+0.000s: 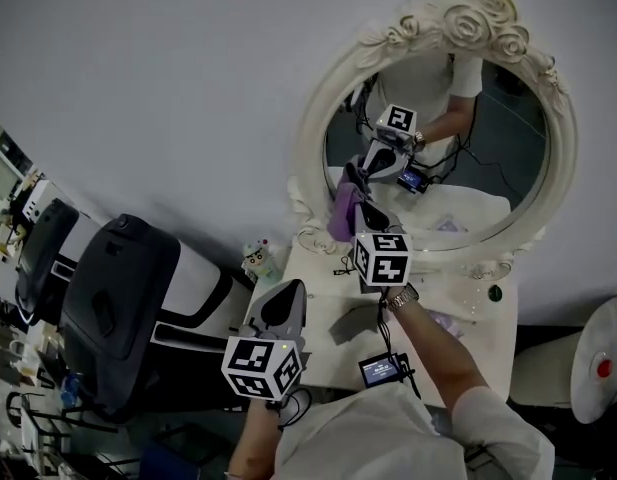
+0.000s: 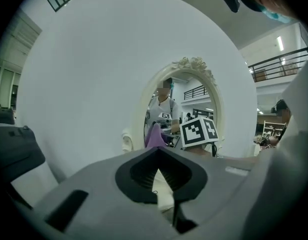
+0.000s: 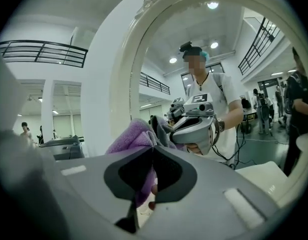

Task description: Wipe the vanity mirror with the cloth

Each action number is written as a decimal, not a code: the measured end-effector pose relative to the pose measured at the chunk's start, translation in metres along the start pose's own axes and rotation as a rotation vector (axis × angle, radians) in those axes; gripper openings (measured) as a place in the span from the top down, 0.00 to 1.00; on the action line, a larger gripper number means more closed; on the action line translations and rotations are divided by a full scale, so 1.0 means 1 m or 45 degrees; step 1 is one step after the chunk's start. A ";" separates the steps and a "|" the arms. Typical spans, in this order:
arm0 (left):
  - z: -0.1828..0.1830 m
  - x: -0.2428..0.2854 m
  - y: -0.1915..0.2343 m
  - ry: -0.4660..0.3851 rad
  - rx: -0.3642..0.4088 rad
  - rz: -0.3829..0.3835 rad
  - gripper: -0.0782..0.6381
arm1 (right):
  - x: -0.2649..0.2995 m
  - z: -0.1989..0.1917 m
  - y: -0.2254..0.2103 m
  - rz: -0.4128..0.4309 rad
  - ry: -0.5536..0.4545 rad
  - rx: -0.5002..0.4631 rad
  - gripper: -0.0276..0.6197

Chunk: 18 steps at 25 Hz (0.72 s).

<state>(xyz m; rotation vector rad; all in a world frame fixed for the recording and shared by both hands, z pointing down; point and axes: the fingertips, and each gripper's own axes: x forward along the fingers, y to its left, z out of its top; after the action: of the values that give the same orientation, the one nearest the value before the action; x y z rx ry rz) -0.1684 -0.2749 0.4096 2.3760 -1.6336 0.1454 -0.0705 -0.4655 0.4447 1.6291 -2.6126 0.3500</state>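
The oval vanity mirror point(image 1: 458, 148) in its white rose-carved frame stands on a white vanity table point(image 1: 318, 303). My right gripper point(image 1: 360, 206) is shut on a purple cloth point(image 1: 342, 213) and holds it against the lower left of the glass. In the right gripper view the cloth point(image 3: 131, 140) bulges past the jaws of the right gripper point(image 3: 153, 151), touching the mirror point(image 3: 228, 69), which reflects the gripper. My left gripper point(image 1: 286, 303) hovers low over the table's left front, shut and empty. From the left gripper point(image 2: 156, 153) view, the cloth point(image 2: 154, 136) and mirror point(image 2: 181, 106) lie ahead.
A black chair point(image 1: 118, 308) stands left of the table. A small figurine point(image 1: 256, 259) sits at the table's left back corner. A small screen unit point(image 1: 384, 369) hangs by my right forearm. Small clear items point(image 1: 468, 303) lie under the mirror's right side. A white round object point(image 1: 598, 368) is at far right.
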 end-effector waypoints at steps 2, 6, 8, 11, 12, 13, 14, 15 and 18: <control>-0.002 0.003 0.000 0.015 0.002 -0.012 0.89 | -0.002 0.000 -0.012 -0.037 -0.005 0.023 0.93; 0.001 0.023 -0.021 0.029 0.029 -0.111 0.89 | -0.021 0.006 -0.047 -0.126 -0.028 0.035 0.93; 0.001 0.037 -0.038 0.036 0.040 -0.182 0.89 | -0.036 0.008 -0.068 -0.177 -0.038 0.030 0.93; -0.001 0.058 -0.069 0.051 0.060 -0.298 0.89 | -0.062 0.011 -0.107 -0.275 -0.056 0.022 0.93; -0.002 0.063 -0.080 0.057 0.068 -0.337 0.89 | -0.072 0.012 -0.121 -0.313 -0.060 0.021 0.93; -0.003 0.069 -0.091 0.062 0.075 -0.375 0.89 | -0.082 0.013 -0.136 -0.354 -0.062 0.021 0.93; -0.004 0.074 -0.102 0.068 0.082 -0.411 0.89 | -0.092 0.013 -0.151 -0.395 -0.062 0.023 0.93; -0.005 0.078 -0.112 0.073 0.088 -0.444 0.89 | -0.103 0.013 -0.166 -0.437 -0.063 0.029 0.93; -0.007 0.091 -0.140 0.084 0.099 -0.532 0.89 | -0.136 0.016 -0.209 -0.559 -0.073 0.047 0.93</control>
<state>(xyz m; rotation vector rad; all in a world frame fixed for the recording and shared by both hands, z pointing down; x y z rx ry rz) -0.0053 -0.3078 0.4154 2.6780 -1.0896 0.2069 0.1776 -0.4376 0.4427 2.1824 -2.2021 0.3310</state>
